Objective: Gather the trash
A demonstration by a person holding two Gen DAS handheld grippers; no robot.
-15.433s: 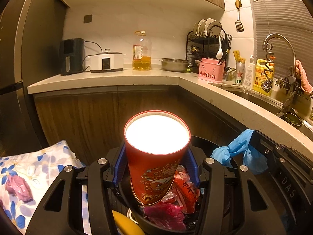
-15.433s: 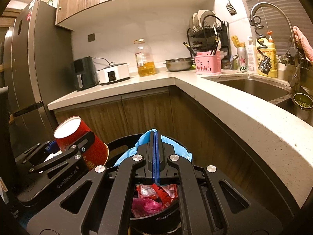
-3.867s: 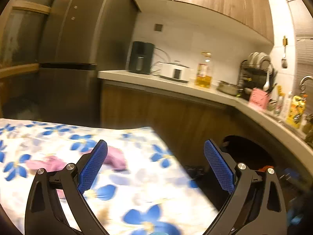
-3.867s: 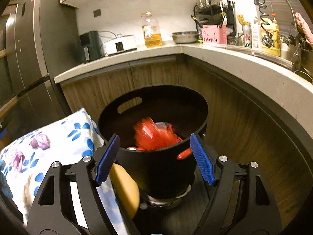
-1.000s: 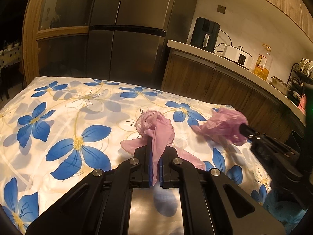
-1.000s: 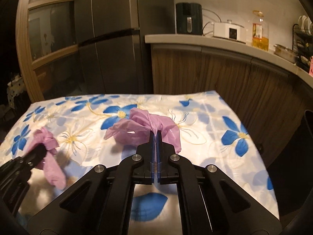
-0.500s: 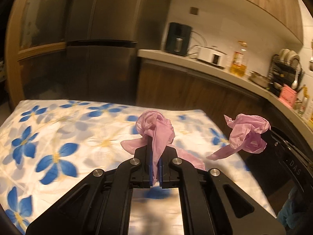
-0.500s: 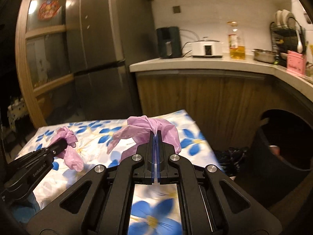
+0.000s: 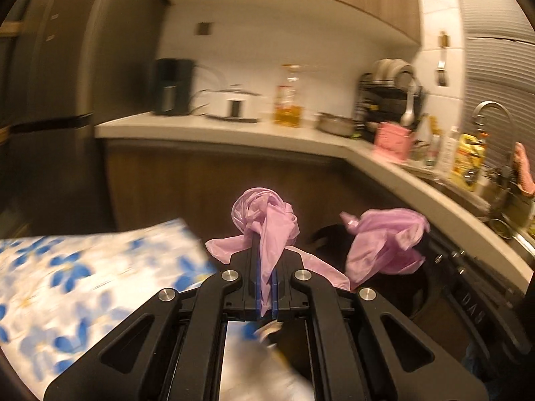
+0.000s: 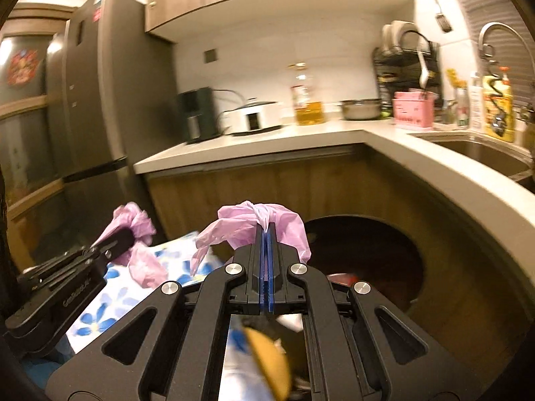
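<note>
The left gripper (image 9: 265,287) was clamped on a crumpled pink plastic bag (image 9: 264,224), its jaws pressed together with the film bunched above them. The right gripper (image 10: 266,267) likewise pinched a second pink bag (image 10: 257,224). Both bags were in the air, near the rim of the dark round bin (image 10: 394,250), which stood on the floor against the curved wooden cabinet front (image 10: 267,183). Left of the bin lay a white cloth with blue flowers (image 9: 67,267). Above ran a pale countertop (image 10: 284,137) carrying a white cooker (image 10: 254,117), an oil bottle (image 10: 306,97) and a pink holder (image 10: 411,108). A dark fridge (image 10: 87,100) stood at the left.
</note>
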